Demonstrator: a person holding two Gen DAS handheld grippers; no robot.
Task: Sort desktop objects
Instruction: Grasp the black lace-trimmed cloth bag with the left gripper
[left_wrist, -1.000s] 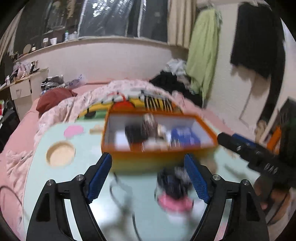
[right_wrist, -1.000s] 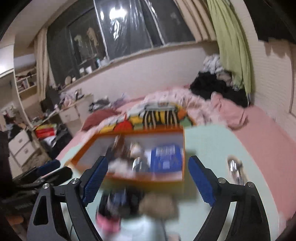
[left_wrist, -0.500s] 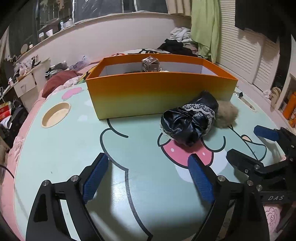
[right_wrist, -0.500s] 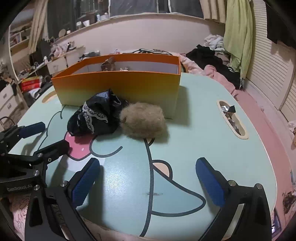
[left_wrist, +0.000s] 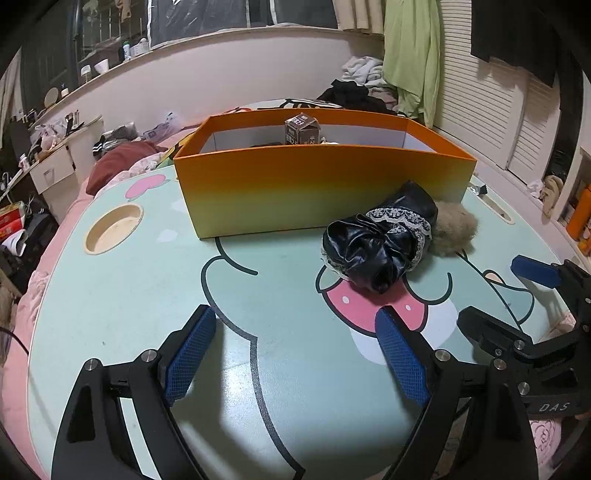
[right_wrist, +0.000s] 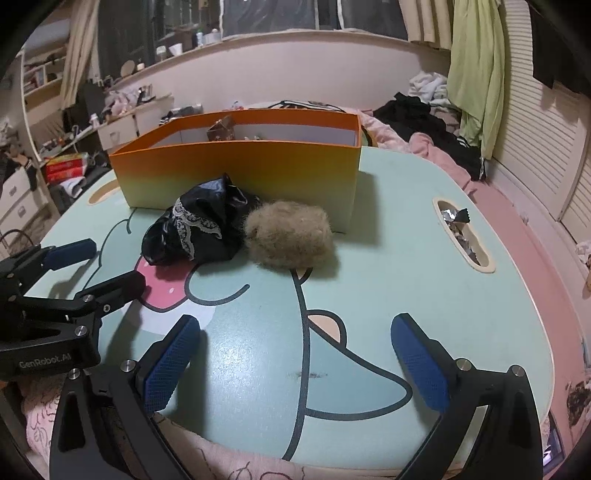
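Observation:
An orange box (left_wrist: 325, 188) (right_wrist: 240, 173) stands at the far side of the mint cartoon table (left_wrist: 147, 295); a brown carton (left_wrist: 301, 129) pokes up inside it. In front of the box lies a black shiny cloth with lace trim (left_wrist: 380, 243) (right_wrist: 199, 232), touching a tan fluffy ball (left_wrist: 452, 229) (right_wrist: 291, 236) on its right. My left gripper (left_wrist: 295, 317) hovers open and empty over the table, short of the cloth. My right gripper (right_wrist: 295, 325) is open and empty too, short of the ball. Each gripper shows in the other's view (left_wrist: 495, 291) (right_wrist: 112, 263).
A round cup recess (left_wrist: 112, 229) sits at the table's left. A long slot holding foil wrappers (right_wrist: 461, 232) is at the right. A pink bed with piled clothes (right_wrist: 424, 122) lies behind the table, and cluttered drawers (left_wrist: 51, 170) stand at the left.
Both views dropped from looking down into the box to a low angle over the table. Both pairs of jaws stand wider than a second ago. Little has moved in the last half second.

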